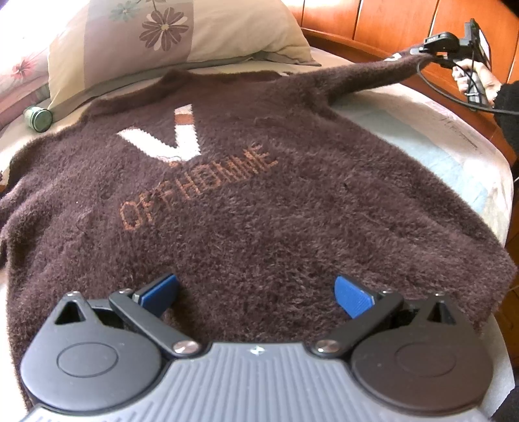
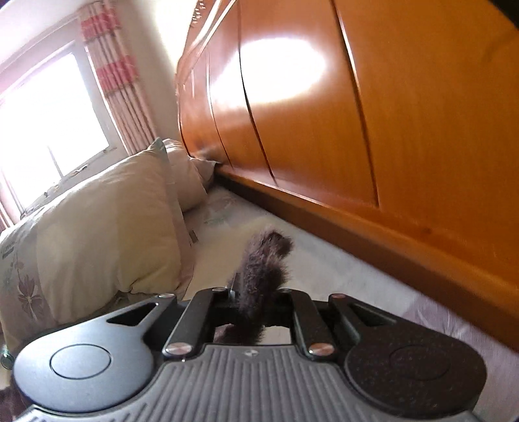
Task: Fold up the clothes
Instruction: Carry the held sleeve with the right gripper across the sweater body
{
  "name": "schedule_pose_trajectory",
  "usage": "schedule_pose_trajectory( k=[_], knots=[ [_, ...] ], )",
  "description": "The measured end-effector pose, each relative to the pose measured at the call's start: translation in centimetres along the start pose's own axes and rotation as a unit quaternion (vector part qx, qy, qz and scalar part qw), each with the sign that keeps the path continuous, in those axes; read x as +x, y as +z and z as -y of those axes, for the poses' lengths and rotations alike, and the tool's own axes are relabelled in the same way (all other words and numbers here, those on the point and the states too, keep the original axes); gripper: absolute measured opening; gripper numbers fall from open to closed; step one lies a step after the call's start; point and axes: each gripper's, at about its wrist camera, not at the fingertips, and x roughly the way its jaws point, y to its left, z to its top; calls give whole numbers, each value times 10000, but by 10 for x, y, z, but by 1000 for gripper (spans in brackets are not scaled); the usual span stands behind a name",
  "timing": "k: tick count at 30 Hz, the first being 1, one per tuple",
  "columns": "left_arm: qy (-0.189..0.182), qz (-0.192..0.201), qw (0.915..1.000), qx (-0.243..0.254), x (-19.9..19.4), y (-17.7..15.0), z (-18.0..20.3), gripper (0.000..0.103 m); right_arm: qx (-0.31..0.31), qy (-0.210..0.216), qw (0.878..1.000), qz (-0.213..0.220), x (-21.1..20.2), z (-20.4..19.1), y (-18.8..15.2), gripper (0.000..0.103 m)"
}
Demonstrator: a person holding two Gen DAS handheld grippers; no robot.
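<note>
A fuzzy dark brown sweater [image 1: 246, 201] with a white V and orange lettering lies spread flat on the bed. My left gripper [image 1: 256, 293] hovers open over its near hem, blue pads wide apart and nothing between them. The sweater's right sleeve [image 1: 366, 76] is stretched up and to the right, off the bed. My right gripper [image 1: 425, 53], held by a hand [image 1: 467, 74], is shut on the sleeve's cuff. In the right wrist view the right gripper [image 2: 256, 292] pinches the brown cuff [image 2: 262, 259], which sticks up between the closed jaws.
A floral pillow [image 1: 168, 29] lies beyond the sweater's collar, and a small green jar [image 1: 37, 117] lies at its left. A wooden headboard [image 2: 356, 113] runs along the bed's far right side. Light bedsheet [image 1: 421, 130] shows to the right of the sweater. A curtained window [image 2: 48, 123] is bright.
</note>
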Motion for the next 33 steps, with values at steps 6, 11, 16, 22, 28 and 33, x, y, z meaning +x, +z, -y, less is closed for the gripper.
schedule_pose_trajectory(
  k=[6,11,16,22,28,33],
  knots=[
    [-18,-4,10000,-26,-2,0,0,102,131,-942,9930,-701,39,26,-27,34],
    [-81,5,10000,-41,-6,-1,-1,102,153,-1349,9869,-869,20,26,-37,52],
    [-84,20,10000,-40,-8,0,2,102,-620,-574,9928,-844,-12,-29,-15,55],
    [-189,36,9998,-11,-12,-3,8,102,-2107,1337,9533,-1699,22,-158,-24,58],
    [-193,-9,9998,-88,-11,-5,-1,102,-3224,1645,8918,-2715,108,-253,-77,58],
    [-284,-48,9995,-128,-6,-3,-12,102,-3389,1570,8723,-3156,145,-257,-89,61]
  ],
)
